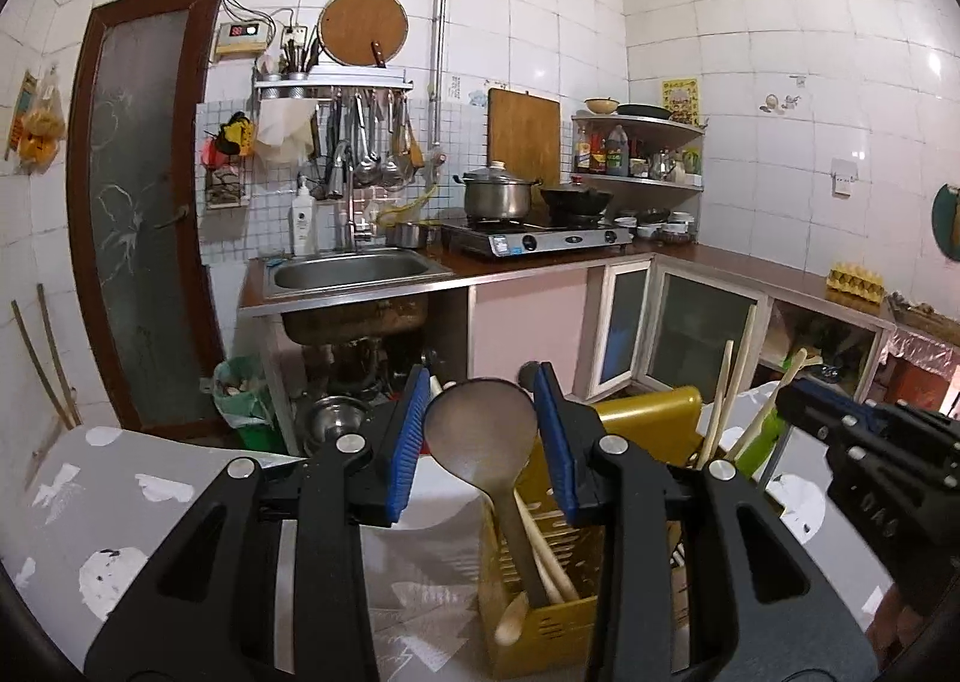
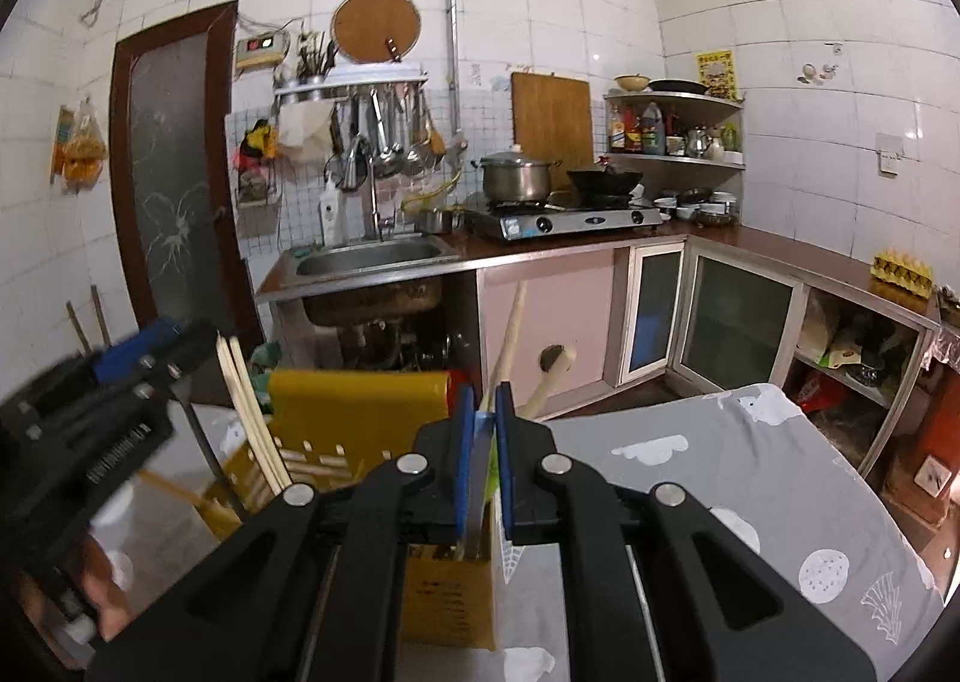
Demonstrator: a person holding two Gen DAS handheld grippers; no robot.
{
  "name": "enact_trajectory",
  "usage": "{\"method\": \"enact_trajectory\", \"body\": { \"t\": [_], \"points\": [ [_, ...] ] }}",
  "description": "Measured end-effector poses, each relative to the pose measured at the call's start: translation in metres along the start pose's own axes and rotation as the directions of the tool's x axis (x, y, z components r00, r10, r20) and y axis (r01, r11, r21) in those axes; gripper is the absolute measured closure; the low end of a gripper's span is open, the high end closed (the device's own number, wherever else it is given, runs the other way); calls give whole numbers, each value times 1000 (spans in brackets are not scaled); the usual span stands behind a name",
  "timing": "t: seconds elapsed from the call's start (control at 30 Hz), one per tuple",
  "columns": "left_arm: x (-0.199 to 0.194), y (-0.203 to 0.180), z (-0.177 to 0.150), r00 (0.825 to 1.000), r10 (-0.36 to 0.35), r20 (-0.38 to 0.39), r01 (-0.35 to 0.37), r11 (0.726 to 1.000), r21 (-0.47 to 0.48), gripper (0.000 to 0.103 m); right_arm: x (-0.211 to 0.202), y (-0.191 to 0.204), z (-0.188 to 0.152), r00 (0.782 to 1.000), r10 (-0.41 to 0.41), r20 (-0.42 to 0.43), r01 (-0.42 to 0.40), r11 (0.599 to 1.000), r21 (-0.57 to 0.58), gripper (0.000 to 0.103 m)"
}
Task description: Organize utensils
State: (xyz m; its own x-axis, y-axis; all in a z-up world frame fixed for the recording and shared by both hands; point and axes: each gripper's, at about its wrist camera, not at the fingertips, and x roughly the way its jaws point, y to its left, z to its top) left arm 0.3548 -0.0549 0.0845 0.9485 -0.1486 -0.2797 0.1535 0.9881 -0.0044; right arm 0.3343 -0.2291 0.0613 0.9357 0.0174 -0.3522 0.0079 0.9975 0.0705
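Your table (image 1: 120, 502), draped in a grey patterned cloth, fills the near ground, and the kitchen counter (image 1: 540, 265) with its sink (image 1: 351, 269) runs along the far wall. On the table stands the yellow utensil holder (image 1: 540, 610), with chopsticks (image 1: 729, 400) and wooden spoons leaning in it. Your left gripper (image 1: 483, 436) has its fingers spread apart around the bowl of a dark ladle (image 1: 480, 430) without pressing on it; the ladle's handle runs down into the holder. Your right gripper (image 2: 483, 442) is clenched on a thin, pale blue-grey flat handle (image 2: 478, 478) just above the holder's right side; you cannot tell what utensil it belongs to.
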Motion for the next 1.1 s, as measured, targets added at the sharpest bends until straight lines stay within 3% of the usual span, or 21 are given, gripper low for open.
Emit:
{"method": "enact_trajectory", "body": {
  "t": [0.1,0.17,0.2,0.23,0.37,0.47,0.6,0.7,0.9,1.1],
  "points": [
    [-9,4,0,1000,11,0,-11,1000,-9,68,-3,-2,-5,1000,3,-6,-3,1000,-2,94],
    [-19,8,2,1000,13,3,-13,1000,-14,60,-8,-4,-5,1000,-2,-10,2,1000,-6,72],
    [-24,10,2,1000,15,5,-15,1000,-17,54,-17,-7,-5,1000,-7,9,7,1000,-8,45],
    [-33,13,4,1000,26,12,-26,999,-20,44,-25,-9,-5,1000,-14,23,14,1000,-13,41],
    [-67,20,3,998,56,34,-56,998,-16,20,-51,-16,-8,999,-26,21,27,999,-30,39],
    [-100,19,-4,997,53,56,-53,999,-4,7,-75,-20,-16,999,-32,27,32,999,-23,29],
    [-140,13,-19,995,41,96,-42,999,9,5,-106,-18,-36,999,-37,25,37,999,-20,16],
    [-168,5,-40,998,-1,70,0,1000,7,5,-130,-12,-53,999,-39,32,40,999,-27,9],
    [-202,-3,-85,999,-1,53,1,1000,-6,5,-172,-1,-90,998,-34,56,37,998,-45,4],
    [-223,-4,-125,998,31,62,-31,1000,-5,5,-185,-5,-131,999,-38,26,39,998,-44,4]
  ]
}}
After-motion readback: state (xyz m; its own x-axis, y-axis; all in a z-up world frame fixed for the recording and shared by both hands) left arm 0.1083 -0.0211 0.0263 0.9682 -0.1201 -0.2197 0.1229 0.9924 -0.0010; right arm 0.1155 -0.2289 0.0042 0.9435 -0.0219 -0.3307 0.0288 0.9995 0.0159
